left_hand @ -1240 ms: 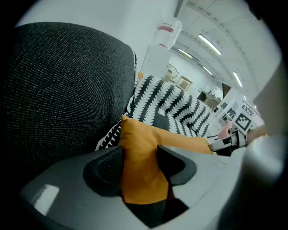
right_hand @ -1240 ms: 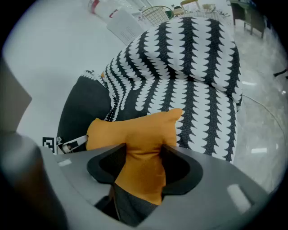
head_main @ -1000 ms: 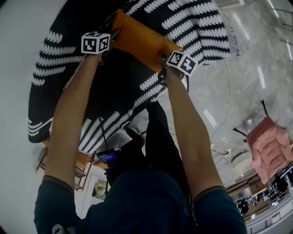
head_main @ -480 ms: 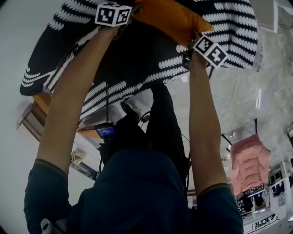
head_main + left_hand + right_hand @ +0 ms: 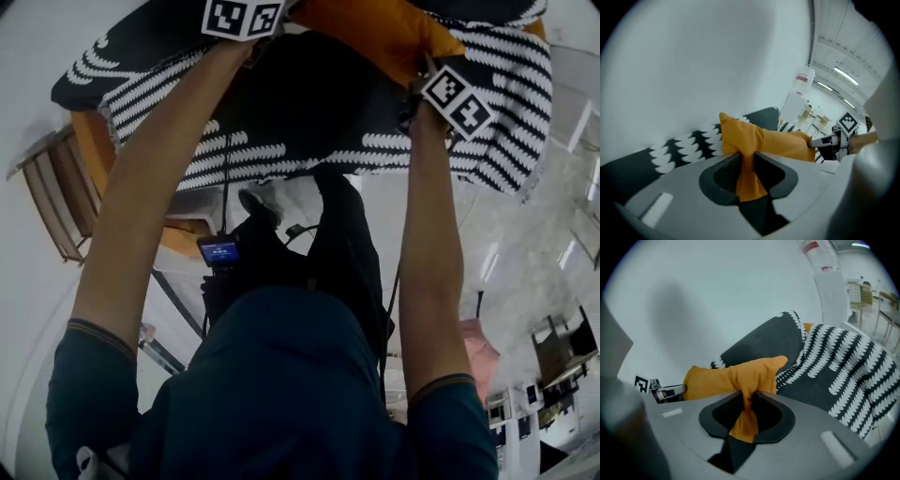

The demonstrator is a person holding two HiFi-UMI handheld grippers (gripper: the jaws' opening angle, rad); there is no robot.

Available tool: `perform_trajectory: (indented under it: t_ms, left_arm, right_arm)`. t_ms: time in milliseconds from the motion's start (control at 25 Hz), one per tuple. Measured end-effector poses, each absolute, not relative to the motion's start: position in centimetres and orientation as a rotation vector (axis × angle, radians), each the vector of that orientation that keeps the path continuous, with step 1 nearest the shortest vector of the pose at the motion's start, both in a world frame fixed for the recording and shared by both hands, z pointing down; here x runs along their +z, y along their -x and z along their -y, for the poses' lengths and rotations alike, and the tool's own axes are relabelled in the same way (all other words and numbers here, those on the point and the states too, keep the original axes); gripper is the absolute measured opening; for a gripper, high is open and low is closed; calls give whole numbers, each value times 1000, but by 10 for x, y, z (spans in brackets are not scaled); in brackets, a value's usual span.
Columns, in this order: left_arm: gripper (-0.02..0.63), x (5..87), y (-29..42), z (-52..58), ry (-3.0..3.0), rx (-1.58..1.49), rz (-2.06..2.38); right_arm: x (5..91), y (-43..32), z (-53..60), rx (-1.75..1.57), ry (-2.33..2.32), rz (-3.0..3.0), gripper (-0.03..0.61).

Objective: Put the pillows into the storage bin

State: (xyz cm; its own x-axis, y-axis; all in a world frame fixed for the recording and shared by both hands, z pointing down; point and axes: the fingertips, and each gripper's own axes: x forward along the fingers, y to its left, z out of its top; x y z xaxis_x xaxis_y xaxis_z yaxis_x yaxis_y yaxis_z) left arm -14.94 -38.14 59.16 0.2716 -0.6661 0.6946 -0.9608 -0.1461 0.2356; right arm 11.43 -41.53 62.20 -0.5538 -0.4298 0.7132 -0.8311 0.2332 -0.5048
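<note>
Pillow: the orange pillow [image 5: 375, 33] hangs stretched between your two tools at 12 o'clock of the head view, in front of the black-and-white patterned cushions [image 5: 487, 103].
Left gripper: the left gripper [image 5: 746, 161] has just been closing its jaws, which now pinch a bunched fold of orange fabric at one end of the pillow.
Right gripper: the right gripper [image 5: 747, 404] has likewise just been closing, and its pads press on a fold at the opposite end.
Handling: it looks light, soft and floppy. The cloth is crumpled in both jaws, and the middle will likely sag if you bring your hands together.
Hold: the two end folds seem a sound choice. A thin pinch of cover may slip, so keep both ends taut.
Edges: the white wall [image 5: 693, 56] stands close at 11 o'clock of the left gripper view. A wooden slatted frame [image 5: 52, 202] sits at 9 o'clock of the head view.
Room: pale floor opens toward 3 and 4 o'clock.
Bin: no storage bin shows in any view.
</note>
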Motion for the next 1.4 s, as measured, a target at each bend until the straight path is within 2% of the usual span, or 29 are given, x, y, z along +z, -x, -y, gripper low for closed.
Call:
perform_trajectory:
  t_ms: [320, 720, 1160, 1400]
  left_arm:
    - [89, 562, 271, 301, -1698, 454, 1713]
    - [84, 531, 384, 170, -1453, 250, 1971]
    - [81, 464, 474, -83, -1123, 8, 2295]
    - [80, 443, 495, -226, -898, -100, 2448]
  right_arm:
    - [589, 26, 410, 1095, -853, 2239, 83]
    - [549, 183, 351, 910, -506, 2366, 83]
    - [471, 360, 164, 661, -68, 2458, 81]
    - [445, 437, 41, 545, 165, 2458, 80]
